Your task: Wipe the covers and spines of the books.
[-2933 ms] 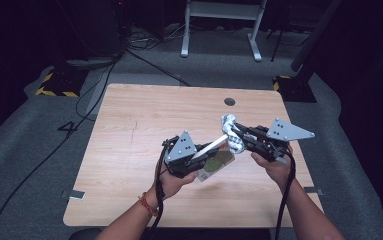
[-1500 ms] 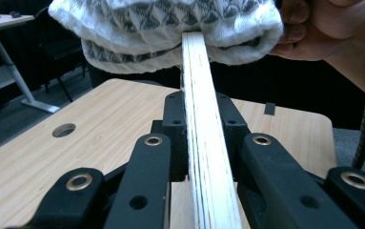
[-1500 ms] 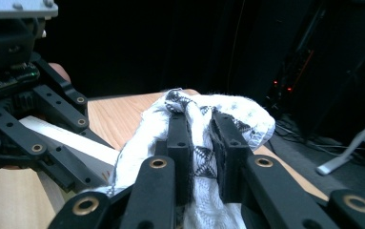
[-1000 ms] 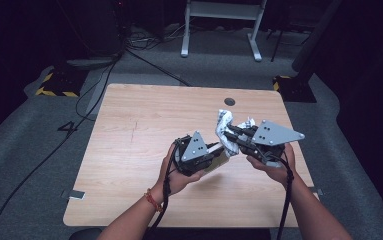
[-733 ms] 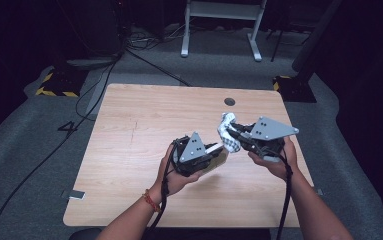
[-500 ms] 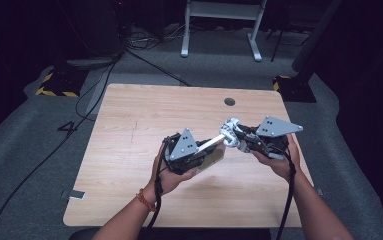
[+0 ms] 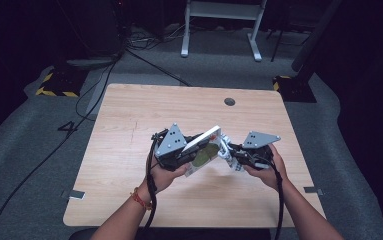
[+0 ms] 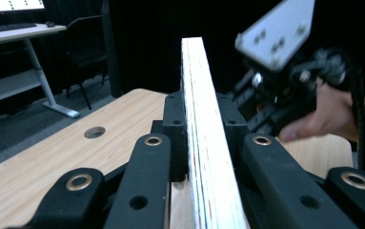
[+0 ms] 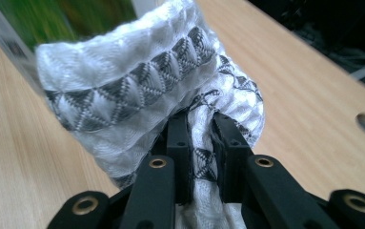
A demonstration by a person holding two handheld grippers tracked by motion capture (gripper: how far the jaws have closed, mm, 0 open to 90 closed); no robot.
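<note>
1. The left gripper point(image 7: 191, 150) holds a thin white book point(image 7: 204, 148). Its jaws are closed tight on the book's edge, one on each side. You can see this best in the left gripper view, where the book point(image 8: 200, 143) stands up straight between the jaws.

2. The right gripper point(image 7: 230, 159) holds a white and grey cloth point(image 7: 226, 154). In the right gripper view the jaws are pinched on a fold of the cloth point(image 9: 142, 90), and the rest of it bunches up in front of them.

3. Both things are up in the air, above the middle of the tabletop point(image 7: 144, 120), a bit toward the person. Neither one rests on the wood.

4. The cloth is right at the book's lower edge. It looks like it is touching the book, but I cannot tell for sure. A blurry green patch shows just behind the cloth in the right gripper view. That is likely the book's cover.

5. I think the job is to wipe the book with the cloth. The picking up is done: each gripper has its thing, and the two things have been brought together.

6. What is left is the wiping itself. I cannot tell how much of the cover has been rubbed clean. After that, the book and the cloth would need to go down on the tabletop.
</note>
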